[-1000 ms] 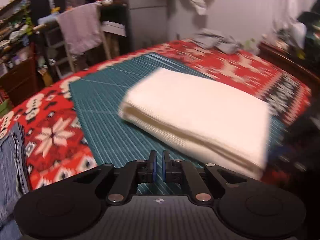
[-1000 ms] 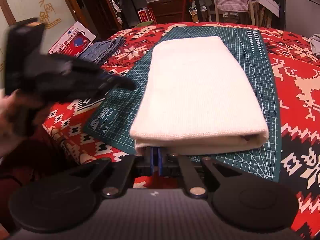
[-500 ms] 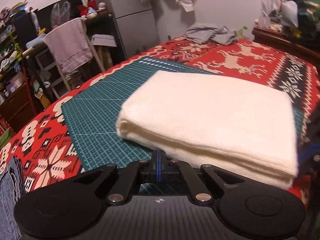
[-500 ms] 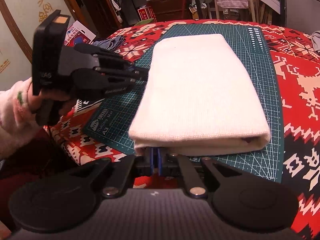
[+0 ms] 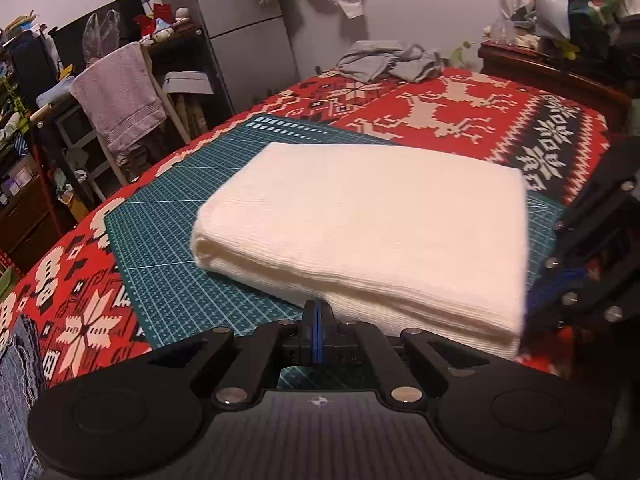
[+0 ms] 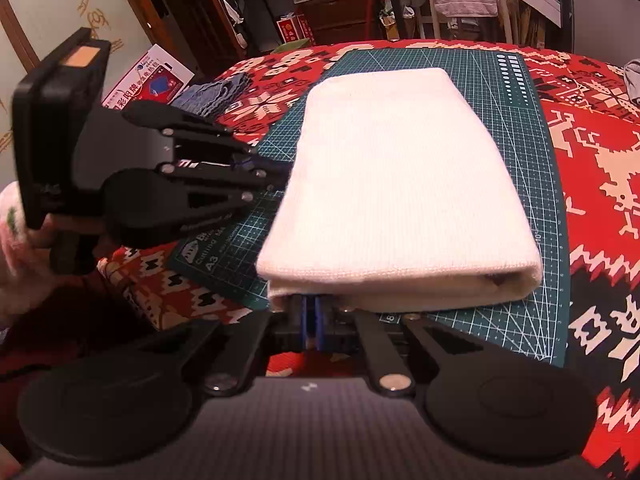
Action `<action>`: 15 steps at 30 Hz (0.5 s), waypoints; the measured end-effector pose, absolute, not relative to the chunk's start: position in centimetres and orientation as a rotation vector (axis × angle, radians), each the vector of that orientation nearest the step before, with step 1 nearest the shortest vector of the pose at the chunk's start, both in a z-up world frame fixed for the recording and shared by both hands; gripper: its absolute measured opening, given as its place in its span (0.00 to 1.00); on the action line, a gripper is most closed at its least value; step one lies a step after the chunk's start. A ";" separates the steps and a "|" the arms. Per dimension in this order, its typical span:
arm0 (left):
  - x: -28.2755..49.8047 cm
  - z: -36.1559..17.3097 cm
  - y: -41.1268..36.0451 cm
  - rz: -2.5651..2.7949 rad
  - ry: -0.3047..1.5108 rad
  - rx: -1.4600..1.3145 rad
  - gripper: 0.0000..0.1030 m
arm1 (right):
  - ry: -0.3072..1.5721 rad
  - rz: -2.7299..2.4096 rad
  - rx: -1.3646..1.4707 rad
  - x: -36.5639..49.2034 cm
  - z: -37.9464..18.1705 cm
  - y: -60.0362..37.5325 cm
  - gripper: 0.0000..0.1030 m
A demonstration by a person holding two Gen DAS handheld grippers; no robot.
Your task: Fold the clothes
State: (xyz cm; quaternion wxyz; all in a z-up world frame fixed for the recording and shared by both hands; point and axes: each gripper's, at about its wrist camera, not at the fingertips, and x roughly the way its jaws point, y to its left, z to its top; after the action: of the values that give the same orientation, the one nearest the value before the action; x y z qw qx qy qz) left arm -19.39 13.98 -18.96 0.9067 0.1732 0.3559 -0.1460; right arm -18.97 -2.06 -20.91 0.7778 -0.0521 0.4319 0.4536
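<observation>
Cream folded cloth point(image 6: 396, 184) lies flat on the green cutting mat point(image 6: 516, 92), several layers thick, rounded fold on its right side in the right wrist view. Mat sits on the red patterned tablecloth point(image 6: 600, 152).

Right gripper point(image 6: 310, 312): jaws pressed together, tips right at the cloth's near left corner, tucked under the bottom edge. Whether any fabric is pinched between them I can't tell.

Left gripper point(image 5: 316, 316): jaws also together, blue pads meeting, tips up against the cloth's long left side near the bottom layers. Same story, can't confirm it has fabric. In the right wrist view it comes in from the left, tips touching the cloth's side, a hand point(image 6: 24, 248) in a light sleeve on the handle.

Around it: blue denim item point(image 5: 16, 392) on the tablecloth left of the mat, crumpled grey garment point(image 5: 388, 60) at the far end of the table, pinkish towel point(image 5: 120, 92) draped over a rack beyond the table, grey fridge point(image 5: 240, 28) behind.
</observation>
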 end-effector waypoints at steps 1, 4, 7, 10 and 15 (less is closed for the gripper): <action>-19.6 -19.0 13.8 -0.305 0.735 0.357 0.00 | 0.934 0.981 -0.112 -19.0 -20.9 -2.1 0.04; -20.3 -18.9 13.3 -0.310 0.737 0.351 0.00 | 0.934 0.982 -0.112 -19.0 -20.9 -2.1 0.04; -20.8 -18.8 12.9 -0.315 0.737 0.341 0.00 | 0.932 0.982 -0.110 -19.0 -20.9 -2.1 0.04; -21.3 -18.8 12.6 -0.326 0.741 0.333 0.00 | 0.931 0.982 -0.109 -19.0 -20.9 -2.1 0.04; -22.1 -18.6 12.0 -0.345 0.752 0.318 0.00 | 0.927 0.982 -0.107 -19.1 -21.0 -2.2 0.04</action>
State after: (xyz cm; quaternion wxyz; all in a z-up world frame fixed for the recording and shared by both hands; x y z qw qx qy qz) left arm -22.15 12.01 -18.64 0.9035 0.1538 0.3636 -0.1670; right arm -19.07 -2.15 -20.97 0.7792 -0.0493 0.4289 0.4544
